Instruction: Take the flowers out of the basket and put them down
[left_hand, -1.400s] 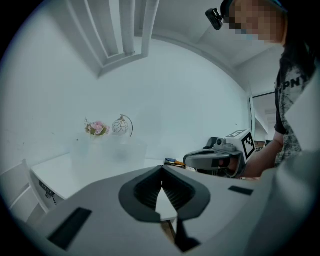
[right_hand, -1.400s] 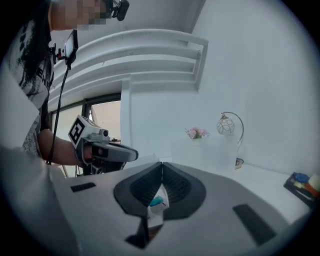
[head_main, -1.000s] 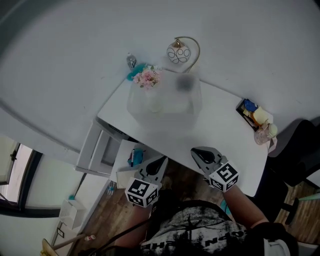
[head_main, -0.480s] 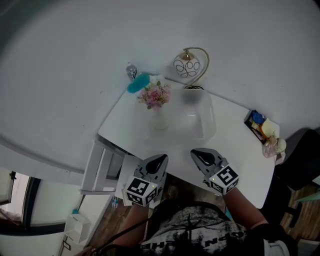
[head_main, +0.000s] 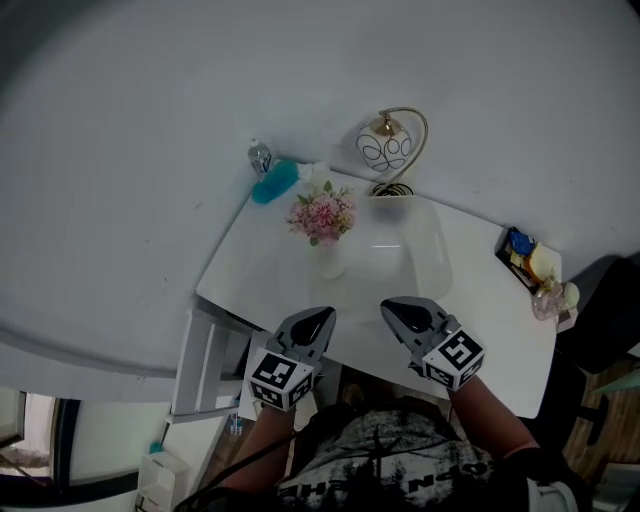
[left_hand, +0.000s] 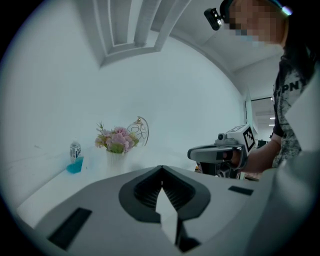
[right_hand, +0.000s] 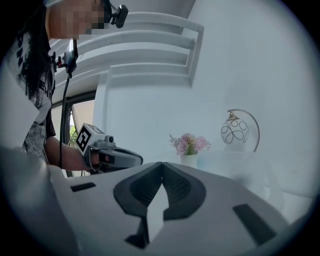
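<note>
Pink flowers (head_main: 322, 213) stand upright in a white vase (head_main: 329, 262) on the white table (head_main: 260, 270). They are at the left end of a pale, see-through basket (head_main: 438, 262) whose outline is faint. Both grippers hover side by side over the table's near edge, well short of the flowers. My left gripper (head_main: 318, 318) is shut and empty. My right gripper (head_main: 392, 308) is also shut with nothing in it. The left gripper view shows the flowers (left_hand: 116, 139) far off beyond the closed jaws. In the right gripper view the flowers (right_hand: 189, 144) are just as distant.
A gold arc lamp with a globe (head_main: 385, 150) stands behind the basket. A blue bottle (head_main: 272, 180) sits at the table's back left corner. A tray of small items (head_main: 535, 268) is at the right end. An open drawer unit (head_main: 205, 350) is below left, a dark chair (head_main: 610, 320) to the right.
Both grippers have moved forward together toward the table, so the table and flowers now lie closer to them. Their jaws stayed shut.
</note>
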